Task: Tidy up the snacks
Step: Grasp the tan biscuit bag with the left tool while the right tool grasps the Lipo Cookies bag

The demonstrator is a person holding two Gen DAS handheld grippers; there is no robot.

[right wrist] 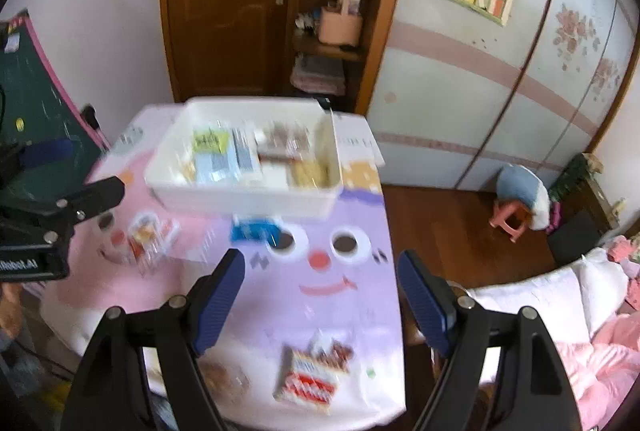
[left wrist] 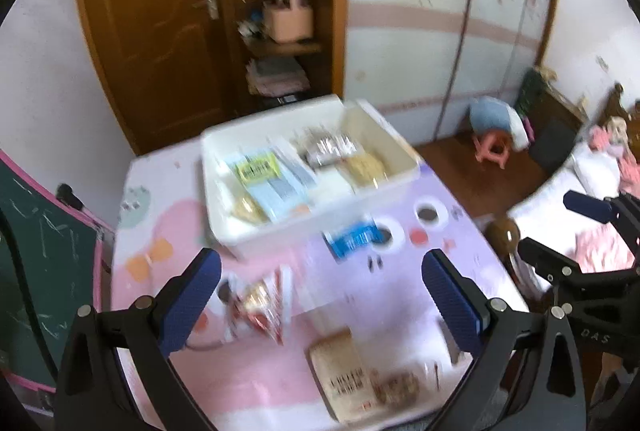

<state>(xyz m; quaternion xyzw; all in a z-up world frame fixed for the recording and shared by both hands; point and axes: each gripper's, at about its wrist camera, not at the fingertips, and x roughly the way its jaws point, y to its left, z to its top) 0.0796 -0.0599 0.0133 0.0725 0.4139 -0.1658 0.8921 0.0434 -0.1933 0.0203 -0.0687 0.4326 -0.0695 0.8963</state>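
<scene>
A white bin (left wrist: 320, 219) (right wrist: 248, 199) holding several snack packets stands at the far side of the table. Loose on the cloth lie a blue packet (left wrist: 354, 239) (right wrist: 254, 231), a clear red-and-yellow packet (left wrist: 260, 305) (right wrist: 150, 237), a brown packet (left wrist: 344, 371) and a red-and-white packet (right wrist: 310, 377). My left gripper (left wrist: 320, 295) is open and empty above the near table, over the loose packets. My right gripper (right wrist: 320, 299) is open and empty above the near right of the table. Both views are blurred.
The table carries a pink and purple cartoon-face cloth (right wrist: 320, 263). A green chalkboard (left wrist: 44, 251) leans at the left. A wooden door and shelf (right wrist: 332, 11) stand behind. A pink stool (right wrist: 514, 219) and a bed (right wrist: 580, 311) are at the right.
</scene>
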